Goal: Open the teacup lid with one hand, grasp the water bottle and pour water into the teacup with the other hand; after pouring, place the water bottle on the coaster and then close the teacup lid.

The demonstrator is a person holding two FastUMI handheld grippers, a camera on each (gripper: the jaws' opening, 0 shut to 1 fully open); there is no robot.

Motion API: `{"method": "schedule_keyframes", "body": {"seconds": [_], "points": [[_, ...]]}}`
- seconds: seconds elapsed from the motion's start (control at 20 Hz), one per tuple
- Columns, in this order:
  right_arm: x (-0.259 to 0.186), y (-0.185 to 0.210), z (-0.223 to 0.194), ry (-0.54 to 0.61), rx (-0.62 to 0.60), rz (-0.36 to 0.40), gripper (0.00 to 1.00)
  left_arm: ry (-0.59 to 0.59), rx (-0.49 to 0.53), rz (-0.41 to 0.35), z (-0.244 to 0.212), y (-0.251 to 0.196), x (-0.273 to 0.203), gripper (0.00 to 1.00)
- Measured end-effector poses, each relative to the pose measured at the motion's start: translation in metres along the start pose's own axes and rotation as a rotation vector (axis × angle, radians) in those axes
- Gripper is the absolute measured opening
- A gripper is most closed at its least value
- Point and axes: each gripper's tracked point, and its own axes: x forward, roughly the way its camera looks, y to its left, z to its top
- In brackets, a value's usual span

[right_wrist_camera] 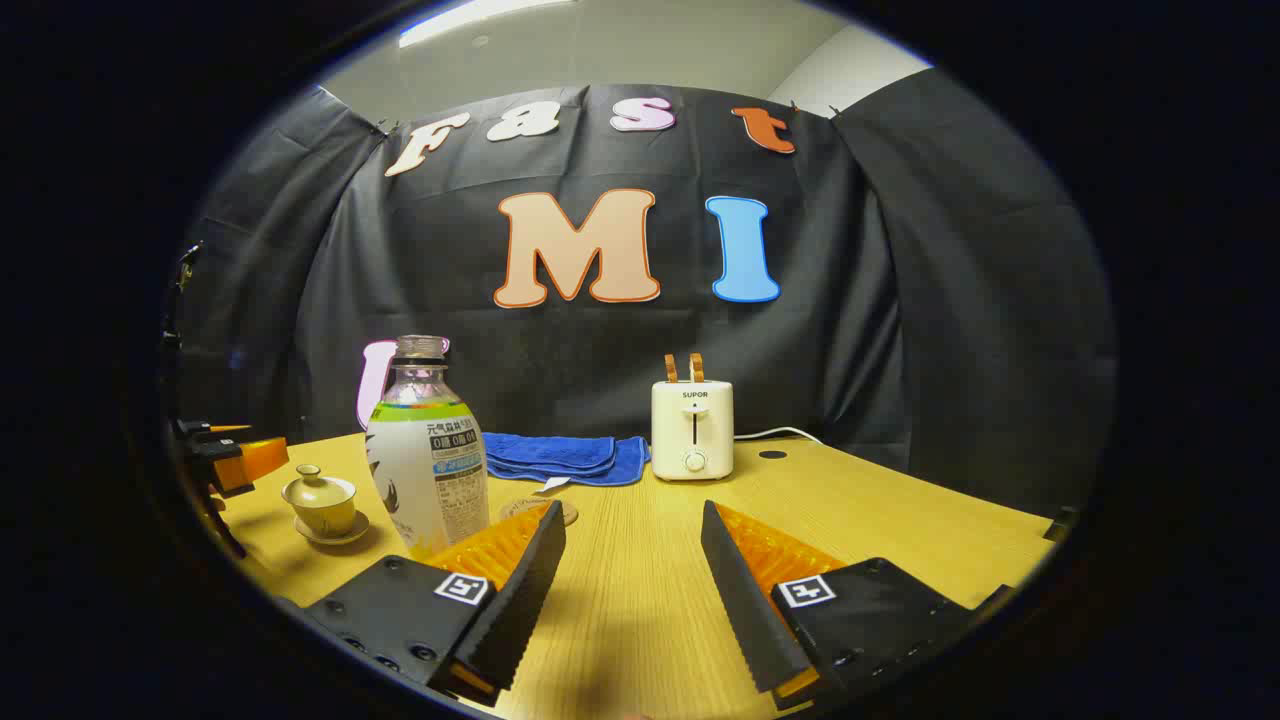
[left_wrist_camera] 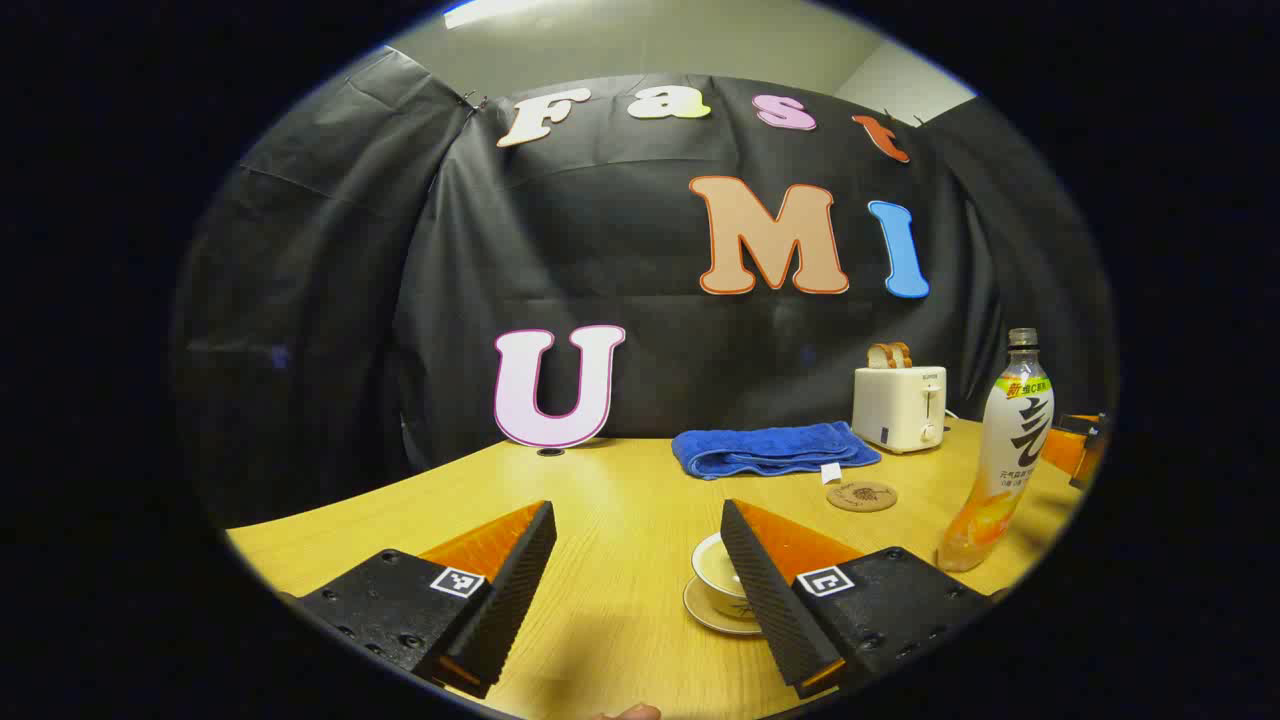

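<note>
Wooden table (right_wrist_camera: 900, 520) bears teacup (right_wrist_camera: 320, 503), water bottle (right_wrist_camera: 428, 460), coaster (left_wrist_camera: 861, 496), towel (left_wrist_camera: 770, 449), toaster (right_wrist_camera: 692, 430).

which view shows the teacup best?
Right gripper view: the whole teacup with lid on and saucer, unobstructed, left of the bottle. In the left gripper view the cup is partly hidden behind a finger of the left claw.

Booth interior: black cloth backdrop, wooden table, pale ceiling.

Black cloth wall (right_wrist_camera: 900, 330) hangs in creased panels across the far side and wraps both flanks; pale ceiling (right_wrist_camera: 620, 45) shows above it, with a bright light strip (right_wrist_camera: 480, 15) at upper left; light wooden table (right_wrist_camera: 640, 590) spans the near ground; a white toaster (right_wrist_camera: 692, 430) stands at its far edge, cord trailing right; a folded blue towel (right_wrist_camera: 560, 457) lies just left of the toaster.
</note>
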Motion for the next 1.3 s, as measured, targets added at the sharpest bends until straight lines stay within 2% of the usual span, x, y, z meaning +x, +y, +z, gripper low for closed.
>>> {"method": "schedule_keyframes", "body": {"seconds": [0.1, 0.25, 0.3, 0.4, 0.5, 0.6, 0.7, 0.8, 1.05, 1.1, 1.25, 1.3], "points": [[0.0, 0.0, 0.0, -0.001, 0.0, 0.0, 0.84, 0.0, 0.0, 0.001, 0.0, 0.0, 0.0, 0.97], [0.0, 0.0, 0.0, -0.001, 0.0, 0.0, 0.84, 0.0, 0.0, 0.001, 0.0, -0.001, -0.001, 0.96], [0.0, 0.0, 0.0, -0.001, 0.0, 0.0, 0.92, 0.001, 0.001, 0.001, 0.0, -0.001, -0.001, 0.96], [0.0, 0.0, 0.0, -0.001, 0.0, 0.0, 0.88, 0.0, 0.001, 0.001, -0.001, -0.001, 0.0, 0.96], [0.0, 0.0, 0.0, -0.001, 0.0, 0.001, 0.92, -0.001, 0.001, 0.001, -0.001, -0.001, 0.0, 0.96], [0.0, 0.0, 0.0, -0.001, 0.0, 0.001, 0.84, -0.001, 0.0, 0.001, -0.001, 0.0, -0.001, 0.97], [0.0, 0.0, 0.0, -0.001, 0.0, 0.003, 0.84, 0.0, 0.0, 0.001, -0.001, -0.001, 0.0, 0.96], [-0.001, 0.0, 0.0, -0.001, 0.0, 0.003, 0.88, 0.0, 0.0, 0.005, -0.001, 0.0, 0.0, 0.96], [0.0, 0.004, -0.002, 0.008, 0.002, 0.022, 0.88, 0.001, -0.001, -0.005, -0.001, -0.003, 0.0, 0.96], [0.0, 0.004, -0.001, 0.004, 0.002, 0.021, 0.93, -0.001, -0.001, -0.005, -0.001, -0.003, 0.001, 0.97], [0.002, 0.003, -0.001, 0.005, 0.002, 0.012, 0.84, 0.008, -0.002, -0.022, -0.003, -0.009, 0.005, 0.96], [0.002, 0.0, -0.001, 0.003, 0.002, 0.004, 0.84, 0.012, -0.004, -0.031, -0.003, -0.012, 0.006, 0.97]]}}
